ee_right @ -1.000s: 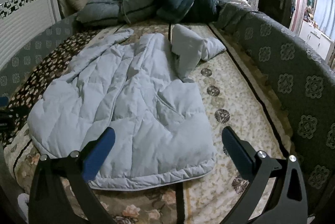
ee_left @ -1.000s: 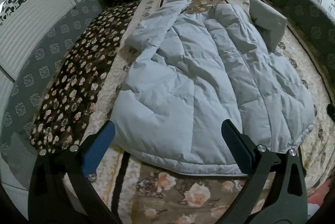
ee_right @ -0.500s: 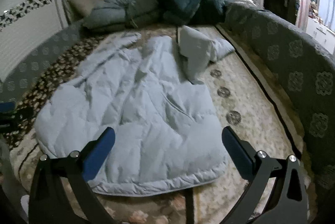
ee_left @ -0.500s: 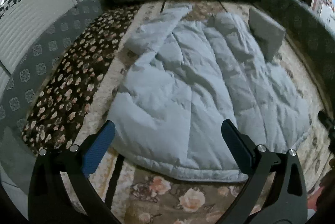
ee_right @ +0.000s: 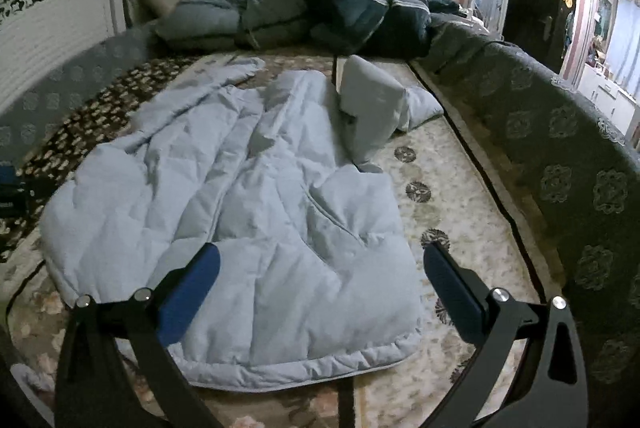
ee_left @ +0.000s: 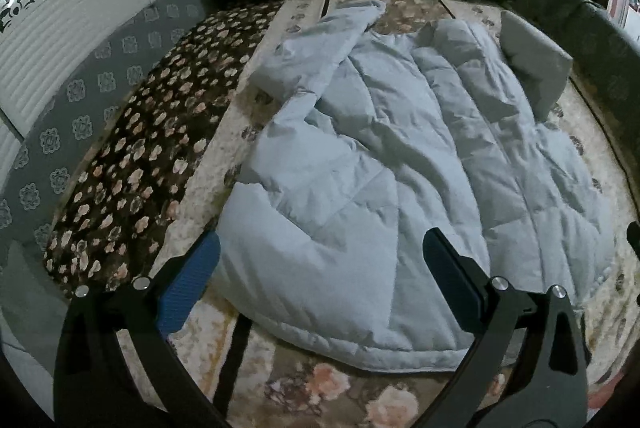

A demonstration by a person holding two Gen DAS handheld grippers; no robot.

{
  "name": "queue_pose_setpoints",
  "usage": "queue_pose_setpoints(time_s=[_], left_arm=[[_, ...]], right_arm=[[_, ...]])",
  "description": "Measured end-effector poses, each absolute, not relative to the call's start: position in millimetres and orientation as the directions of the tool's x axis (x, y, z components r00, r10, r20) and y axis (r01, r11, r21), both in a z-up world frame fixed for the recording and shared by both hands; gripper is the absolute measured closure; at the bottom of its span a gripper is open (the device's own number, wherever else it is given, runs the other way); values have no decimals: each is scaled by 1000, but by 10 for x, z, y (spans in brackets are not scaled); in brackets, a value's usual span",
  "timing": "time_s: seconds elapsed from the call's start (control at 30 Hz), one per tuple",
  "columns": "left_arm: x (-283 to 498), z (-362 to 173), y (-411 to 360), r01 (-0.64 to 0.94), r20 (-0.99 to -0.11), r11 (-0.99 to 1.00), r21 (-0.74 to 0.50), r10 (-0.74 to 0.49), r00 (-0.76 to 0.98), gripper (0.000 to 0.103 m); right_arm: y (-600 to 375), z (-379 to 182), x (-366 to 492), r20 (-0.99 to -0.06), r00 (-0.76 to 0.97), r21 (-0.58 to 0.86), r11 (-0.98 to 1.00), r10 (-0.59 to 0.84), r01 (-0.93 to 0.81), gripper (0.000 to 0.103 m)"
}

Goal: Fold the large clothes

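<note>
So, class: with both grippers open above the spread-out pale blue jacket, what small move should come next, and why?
Probably lower the left gripper and right gripper onto the jacket hem: it lies flat and unfolded, and both sets of jaws are empty.

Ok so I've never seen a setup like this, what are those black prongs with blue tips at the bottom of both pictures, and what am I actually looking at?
Those prongs are handheld two-finger grippers; a person holds one in each hand. Each carries a fisheye camera looking forward along its fingers, so one picture comes from the left gripper, the other from the right gripper. Both stand open and hold nothing. Beyond them a pale blue quilted puffer coat lies spread on a floral-patterned bed cover, waiting to be folded. One sleeve stretches away on the left; the other sleeve sticks up in a bent fold on the right. At the far end sits a pile of dark blue and grey bedding.
</note>
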State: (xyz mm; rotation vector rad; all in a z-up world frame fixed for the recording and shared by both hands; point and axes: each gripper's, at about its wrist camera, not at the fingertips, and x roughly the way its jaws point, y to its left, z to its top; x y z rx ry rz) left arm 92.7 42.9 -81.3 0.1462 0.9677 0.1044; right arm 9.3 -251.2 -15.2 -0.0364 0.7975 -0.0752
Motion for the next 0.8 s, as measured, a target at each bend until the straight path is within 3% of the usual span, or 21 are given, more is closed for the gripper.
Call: queue_pose_setpoints(time_s=[0.27,0.5,0.8], left_arm=[[1144,-682,432,5,-782,990,138,106,614,3],[1625,-691,440,51,-791,990,131,73,607,3],[2542,-836,537,100,-812,981,167,80,578,3]], right_arm=[[-2620,-100,361,-724,685,-55,997,-80,58,2],[-2778,-23,861,-743,669,38,998,-6,51,2],[-2734,-202,1545,-777,598,-166,980,-197,108,2]])
